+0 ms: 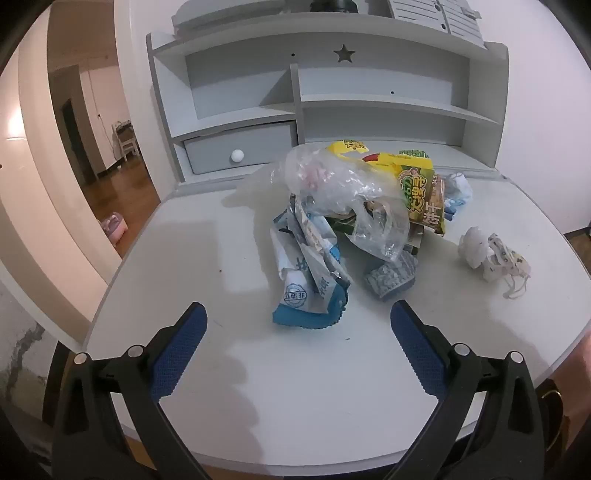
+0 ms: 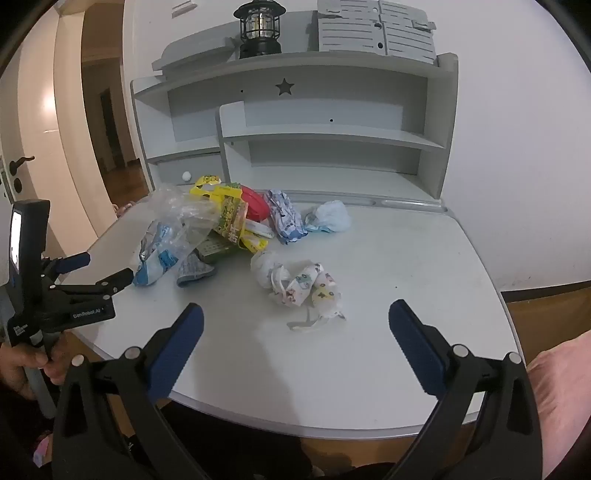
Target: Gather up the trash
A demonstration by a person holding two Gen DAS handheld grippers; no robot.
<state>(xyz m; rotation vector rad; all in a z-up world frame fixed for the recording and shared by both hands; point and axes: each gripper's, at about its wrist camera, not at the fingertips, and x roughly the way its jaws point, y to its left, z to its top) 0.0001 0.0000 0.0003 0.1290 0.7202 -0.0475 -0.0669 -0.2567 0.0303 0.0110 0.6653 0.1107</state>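
A heap of trash lies on the white desk (image 1: pixel 240 369): a clear plastic bag (image 1: pixel 340 184), a blue-and-white wrapper (image 1: pixel 310 288), a yellow-green snack packet (image 1: pixel 421 192) and a grey piece (image 1: pixel 391 275). A crumpled face mask with tissue (image 1: pixel 491 254) lies apart to the right; it also shows in the right wrist view (image 2: pixel 303 284). My left gripper (image 1: pixel 298 314) is open and empty, just short of the blue wrapper. My right gripper (image 2: pixel 295 314) is open and empty, just short of the mask. The left gripper also shows at the left of the right wrist view (image 2: pixel 107 269).
A grey hutch with shelves (image 2: pixel 332 136) and a small drawer (image 1: pixel 240 147) stands at the back of the desk. A black lantern (image 2: pixel 260 29) sits on top of it. A crumpled blue-white tissue (image 2: pixel 328 218) lies near the hutch. An open doorway (image 1: pixel 92 122) is to the left.
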